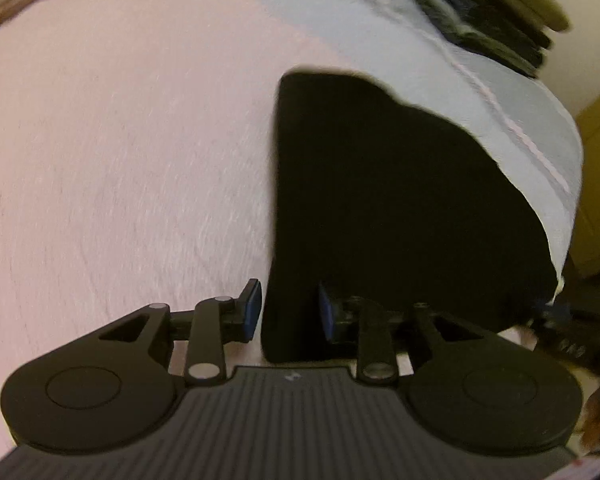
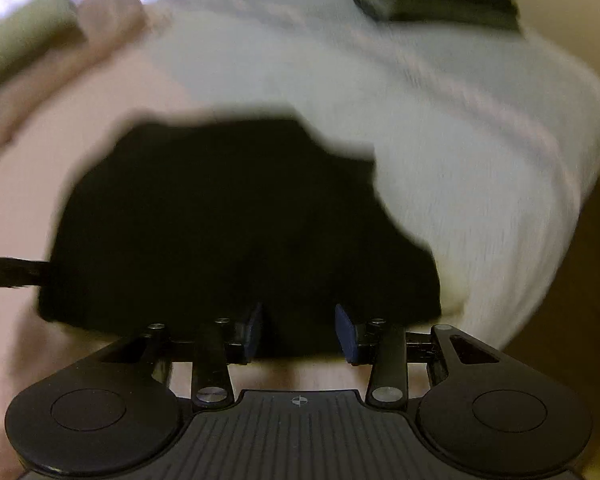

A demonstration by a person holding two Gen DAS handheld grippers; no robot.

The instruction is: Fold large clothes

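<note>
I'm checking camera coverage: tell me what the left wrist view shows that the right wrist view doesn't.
Only the left wrist view shows the left gripper clamping a thick fold of the black garment.

Only the right wrist view shows the right gripper at the garment's near edge and a greenish pillow.

Both show the garment on the pink sheet, the pale blanket and a dark folded stack.

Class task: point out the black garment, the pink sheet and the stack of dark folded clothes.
black garment [image 1: 380, 208]: left wrist view, middle of cloth.
pink sheet [image 1: 120, 160]: left wrist view, bare area.
stack of dark folded clothes [image 1: 480, 28]: left wrist view, its side.
</note>
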